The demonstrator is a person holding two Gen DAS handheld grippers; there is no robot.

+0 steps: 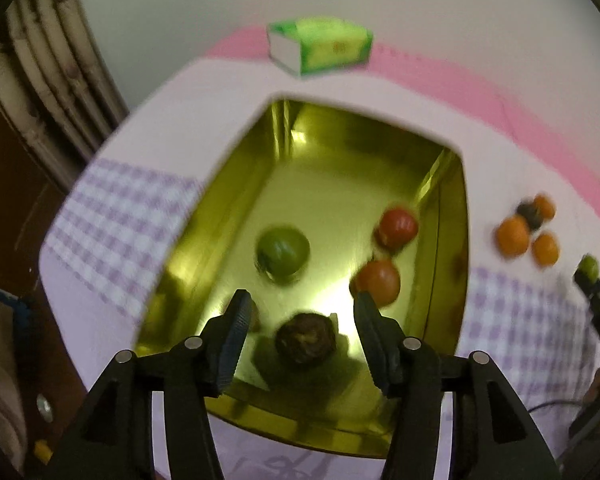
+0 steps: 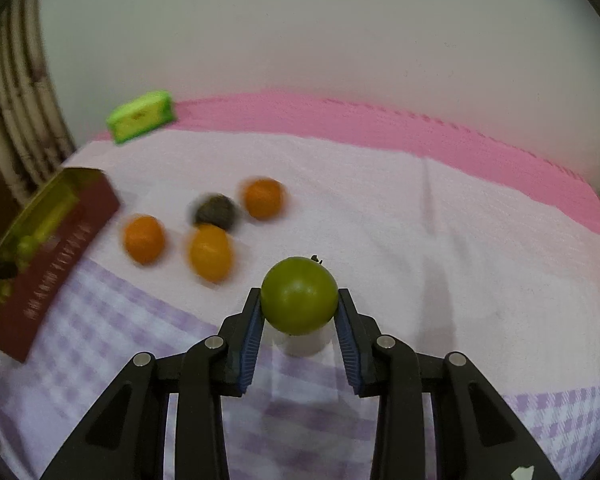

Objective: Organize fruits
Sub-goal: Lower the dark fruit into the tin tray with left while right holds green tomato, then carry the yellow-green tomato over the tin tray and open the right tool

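The right gripper (image 2: 299,312) clenched a green tomato (image 2: 299,295) above the cloth; the left gripper (image 1: 300,320) hung released over a dark fruit (image 1: 305,338) in the gold box (image 1: 236,184) (at ten o'clock). Carry level, release low.

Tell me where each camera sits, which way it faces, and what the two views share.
Left wrist: on the left gripper, looking steeply down into the gold box; its jaws stand open above a dark fruit.
Right wrist: on the right gripper, looking forward and down over the cloth; its jaws clamp a green fruit.
Shared: the box, green carton, oranges, and that green fruit.
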